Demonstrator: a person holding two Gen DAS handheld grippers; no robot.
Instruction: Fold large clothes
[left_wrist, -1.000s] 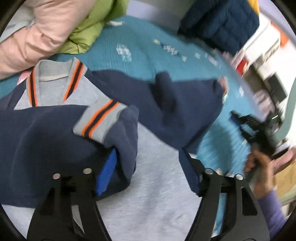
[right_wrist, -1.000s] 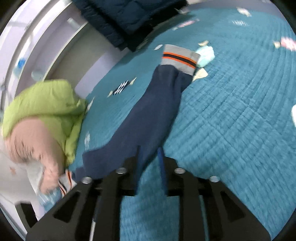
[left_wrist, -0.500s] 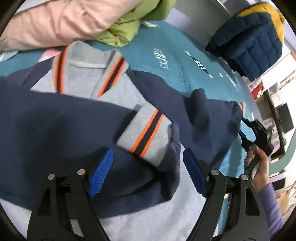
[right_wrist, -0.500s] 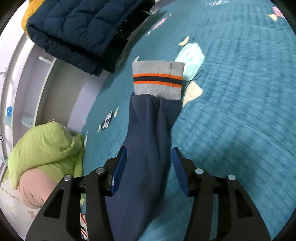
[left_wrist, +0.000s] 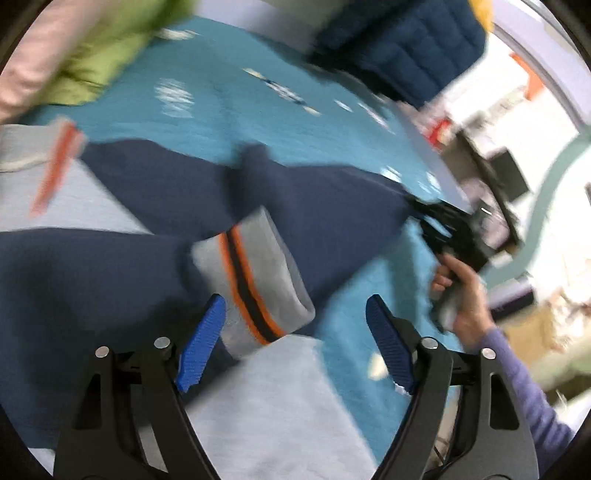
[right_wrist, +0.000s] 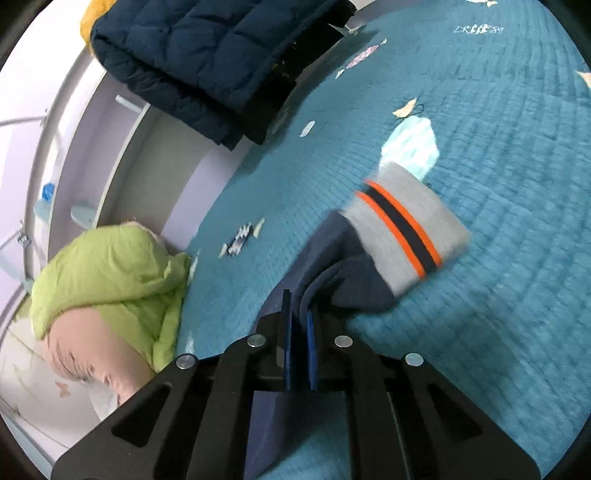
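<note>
While the right gripper (right_wrist: 298, 350) has its jaws pinched tight on the navy sleeve (right_wrist: 343, 273), the fold will go best if that sleeve is carried low and level across the sweatshirt's grey body (left_wrist: 280, 402), with the cuff laid flat before letting go. The left gripper (left_wrist: 295, 339) is spread wide with nothing in it, hovering over the other sleeve's cuff (left_wrist: 255, 284), free to press down on the cloth. On the teal quilt (right_wrist: 498, 147) the sweatshirt lies spread; in the left view its collar (left_wrist: 33, 147) sits at nine o'clock, though blur hides much. Each grey cuff (right_wrist: 406, 229) bears orange and navy stripes.
</note>
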